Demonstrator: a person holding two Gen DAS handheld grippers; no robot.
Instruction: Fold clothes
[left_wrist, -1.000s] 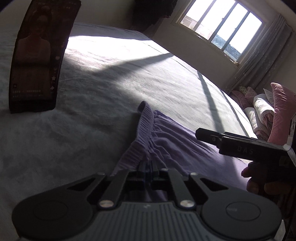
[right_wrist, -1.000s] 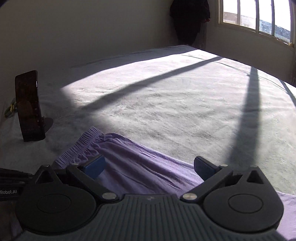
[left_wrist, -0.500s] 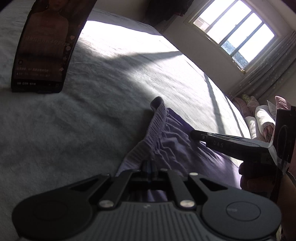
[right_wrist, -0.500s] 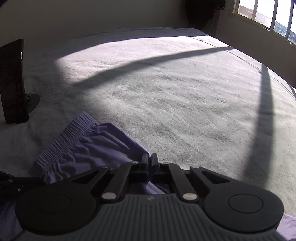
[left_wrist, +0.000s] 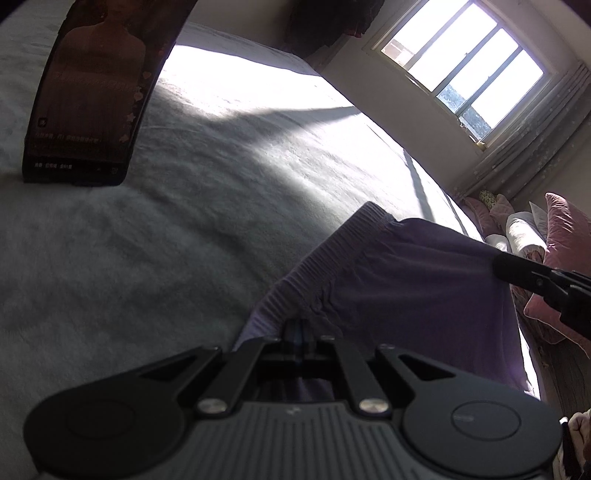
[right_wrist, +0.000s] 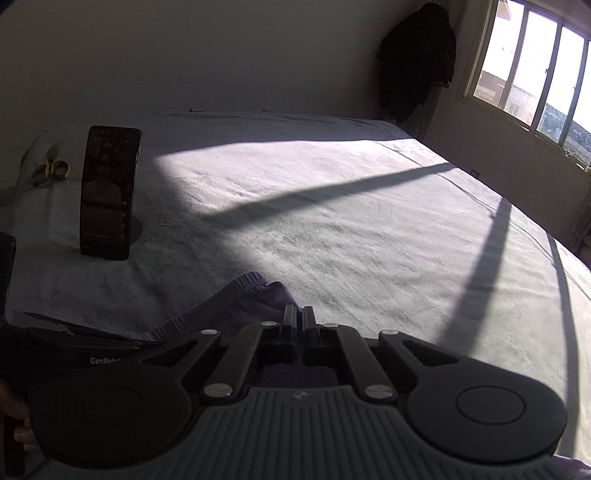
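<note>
We have both left gripper (left_wrist: 298, 326) and right gripper (right_wrist: 299, 314) jaws clamped on purple shorts (left_wrist: 406, 280); thin pinch may slip, dropping the waistband onto the bed (right_wrist: 332, 221).

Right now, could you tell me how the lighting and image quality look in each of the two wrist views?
Left wrist view: the sunlit patch on the bed is blown out to white, the purple garment sits in shade, and the phone bows from fisheye distortion. Right wrist view: long window-bar shadows cross the bed; the foreground is dark.
</note>
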